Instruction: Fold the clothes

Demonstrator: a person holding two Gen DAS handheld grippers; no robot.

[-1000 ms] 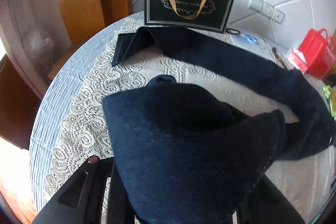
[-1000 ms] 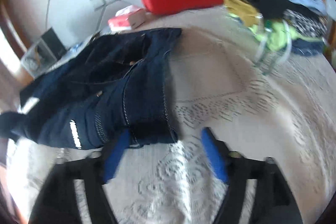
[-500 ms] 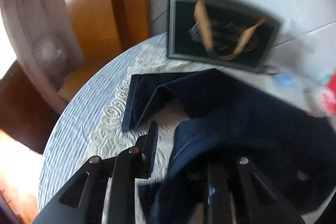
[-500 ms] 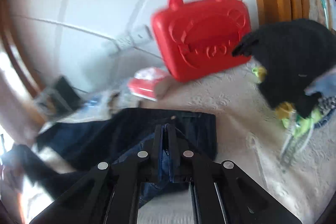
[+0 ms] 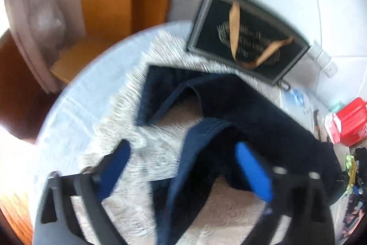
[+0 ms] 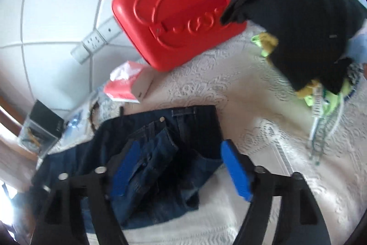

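Dark blue jeans [image 5: 252, 111] lie on the lace tablecloth [image 5: 151, 164], their legs bent back into a loose fold. My left gripper [image 5: 183, 167] hovers over a leg hem. Its jaws are opening wide, and the denim lies loose between the blue pads [image 5: 252, 171] without being pressed. In the right wrist view the waist end of the jeans [image 6: 190, 128], with button and fly, sits crumpled under my right gripper [image 6: 181, 167]. Its jaws are opening too, and the blue pads [image 6: 236, 169] stand clear of the cloth.
A black gift bag [image 5: 247, 38] with a gold ribbon leans on the tiled wall behind the legs. A red case [image 6: 179, 10], a tissue pack [image 6: 128, 84] and a power strip [image 6: 96, 40] sit beyond the waist. A clothes pile [image 6: 309, 22] lies at the right. The round table's edge [image 5: 75, 93] curves at the left.
My left gripper carried a raised jeans leg over, then let it go and opened. My right gripper shut on the waistband half a second ago and has opened again, higher over the jeans.
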